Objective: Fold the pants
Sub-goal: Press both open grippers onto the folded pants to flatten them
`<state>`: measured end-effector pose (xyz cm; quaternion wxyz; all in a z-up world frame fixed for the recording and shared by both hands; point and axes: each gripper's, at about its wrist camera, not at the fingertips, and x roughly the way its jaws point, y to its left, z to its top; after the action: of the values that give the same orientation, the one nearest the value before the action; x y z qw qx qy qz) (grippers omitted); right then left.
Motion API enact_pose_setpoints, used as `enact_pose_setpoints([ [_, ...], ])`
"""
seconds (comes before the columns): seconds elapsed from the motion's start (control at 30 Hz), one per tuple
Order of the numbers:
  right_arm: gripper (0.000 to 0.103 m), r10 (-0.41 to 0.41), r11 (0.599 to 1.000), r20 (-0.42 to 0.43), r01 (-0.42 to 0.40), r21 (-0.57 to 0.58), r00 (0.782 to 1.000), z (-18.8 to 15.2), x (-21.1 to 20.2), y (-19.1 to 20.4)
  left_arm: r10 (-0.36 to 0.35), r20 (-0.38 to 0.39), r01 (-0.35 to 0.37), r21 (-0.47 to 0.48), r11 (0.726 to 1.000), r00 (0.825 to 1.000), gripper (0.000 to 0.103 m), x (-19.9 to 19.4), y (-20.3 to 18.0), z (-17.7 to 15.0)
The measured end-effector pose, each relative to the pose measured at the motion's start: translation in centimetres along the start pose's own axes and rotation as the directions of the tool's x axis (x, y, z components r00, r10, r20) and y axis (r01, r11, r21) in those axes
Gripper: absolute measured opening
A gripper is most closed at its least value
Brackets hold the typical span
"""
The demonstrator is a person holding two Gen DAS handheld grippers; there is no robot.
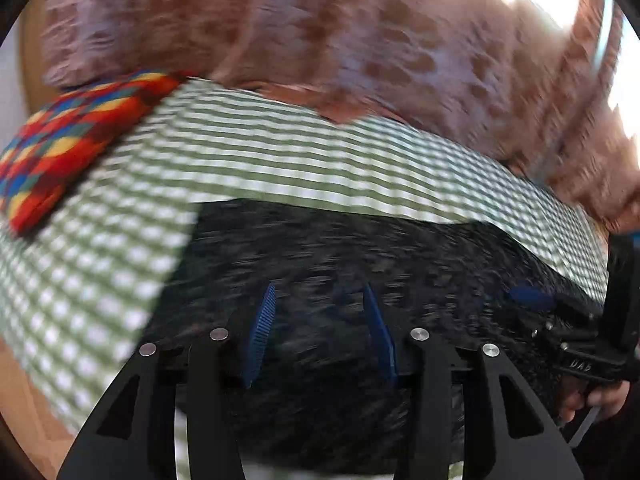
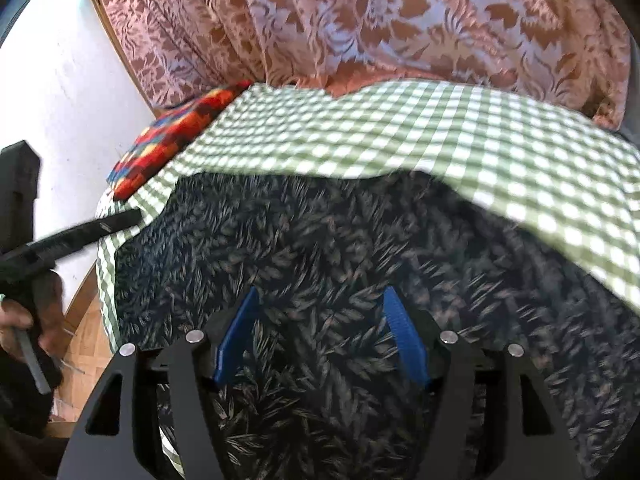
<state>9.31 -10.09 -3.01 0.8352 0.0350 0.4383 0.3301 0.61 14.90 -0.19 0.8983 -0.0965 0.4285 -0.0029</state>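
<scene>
The pants point(image 1: 340, 248) are dark navy with a pale leaf print and lie spread on a green-and-white checked cloth point(image 1: 240, 140). My left gripper point(image 1: 319, 292) hovers over them, its blue pads apart with only flat fabric below; this view is smeared by motion. In the right wrist view the pants point(image 2: 320, 220) fill the middle, one edge running along the checked cloth point(image 2: 400, 128). My right gripper point(image 2: 321, 292) stands open above the fabric, and nothing is pinched between its fingers.
A bright patchwork cushion point(image 2: 176, 132) lies at the cloth's far left corner. A pink floral curtain point(image 2: 400, 20) hangs behind. A white wall point(image 2: 60, 100) and wooden floor point(image 2: 84, 328) are at the left. A hand point(image 2: 24, 320) holds the other tool there.
</scene>
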Motion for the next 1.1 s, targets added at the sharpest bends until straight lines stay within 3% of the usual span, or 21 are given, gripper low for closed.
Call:
enact_pose_setpoints([
  [0.17, 0.066, -0.063, 0.997, 0.007, 0.063, 0.039, 0.998, 1.7, 0.0, -2.5, -0.025, -0.071, 0.028, 0.047, 0.999, 0.997, 0.045, 4.3, -3.0, 1.5],
  [0.33, 0.066, -0.091, 0.989, -0.041, 0.095, 0.114, 0.995, 2.7, 2.2, -5.8, 0.03, -0.154, -0.026, 0.031, 0.999, 0.988, 0.045, 9.3, -1.9, 2.4],
  [0.43, 0.072, -0.107, 0.99, -0.027, 0.109, 0.093, 0.994, 2.4, 3.3, -6.1, -0.013, -0.13, 0.011, -0.018, 1.0, 0.991, 0.045, 10.3, -0.6, 2.2],
  [0.63, 0.079, -0.143, 0.99, -0.021, 0.143, 0.02, 0.99, 2.3, 3.9, -4.9, 0.056, -0.096, -0.058, -0.023, 0.998, 0.994, 0.046, 9.4, -1.5, 1.7],
  [0.73, 0.079, -0.145, 0.989, -0.021, 0.145, 0.018, 0.989, 2.3, 3.7, -4.9, 0.098, -0.072, -0.101, -0.031, 0.994, 0.993, 0.053, 7.8, -2.2, 1.5],
  [1.1, 0.078, -0.146, 0.988, 0.018, 0.145, 0.044, 0.989, 1.6, -0.7, -3.7, 0.074, 0.021, -0.074, 0.022, 0.997, 0.997, 0.053, 3.3, -5.6, 0.1],
])
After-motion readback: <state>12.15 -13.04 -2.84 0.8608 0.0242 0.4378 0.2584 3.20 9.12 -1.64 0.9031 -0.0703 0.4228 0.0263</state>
